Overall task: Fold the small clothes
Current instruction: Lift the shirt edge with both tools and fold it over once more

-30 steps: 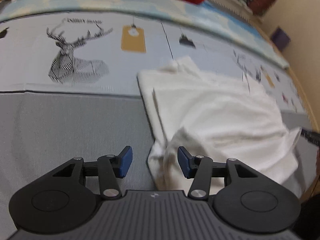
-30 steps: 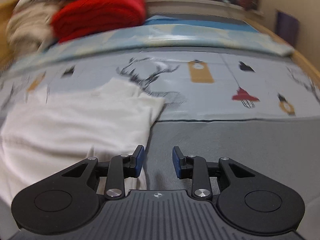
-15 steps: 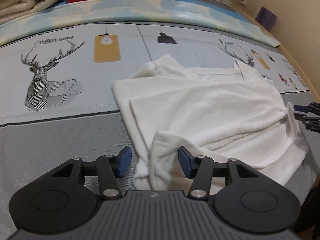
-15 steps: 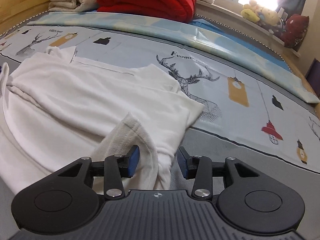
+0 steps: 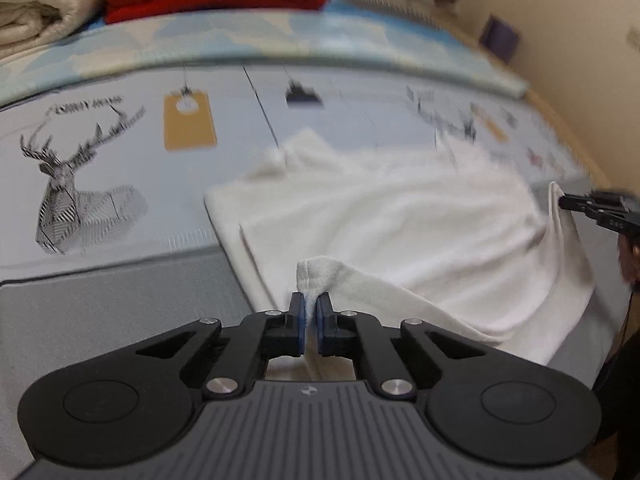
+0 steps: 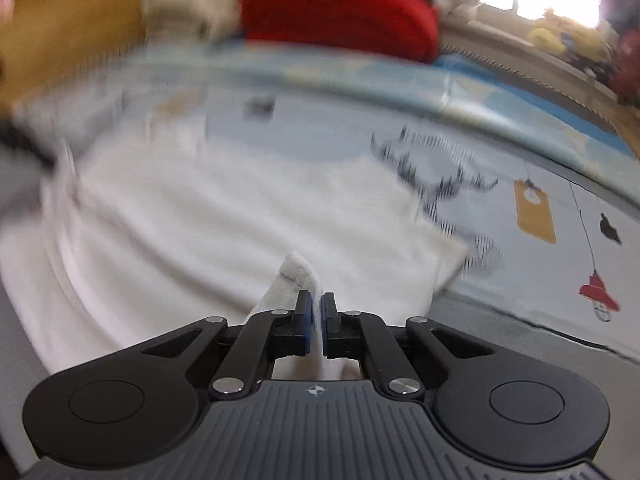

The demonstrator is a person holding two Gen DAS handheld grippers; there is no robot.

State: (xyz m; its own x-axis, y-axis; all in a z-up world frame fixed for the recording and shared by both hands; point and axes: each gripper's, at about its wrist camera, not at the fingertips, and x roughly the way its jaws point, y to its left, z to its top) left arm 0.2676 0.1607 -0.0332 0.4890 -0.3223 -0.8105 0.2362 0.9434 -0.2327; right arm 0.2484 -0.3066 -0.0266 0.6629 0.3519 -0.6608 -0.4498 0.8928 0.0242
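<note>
Cloth is pinched in both claws, the left claw (image 5: 311, 322) and right claw (image 6: 316, 322) each clamped on a near corner of the white garment (image 5: 400, 216) lying on the bed (image 5: 100, 304), so lift both corners evenly, keeping the hem taut.

Both handheld grippers were clamped tight, each pitched downward.

The left black two-finger gripper with blue pads (image 5: 310, 316) had its jaws pressed together on a pinched fold of the white terry-cloth garment (image 5: 384, 216). The right black two-finger gripper with blue pads (image 6: 316, 320) was likewise clamped on a raised fold of the same cloth; in the left view its tip showed at the far right edge, with what seemed a hand behind it, too blurred to confirm.
</note>
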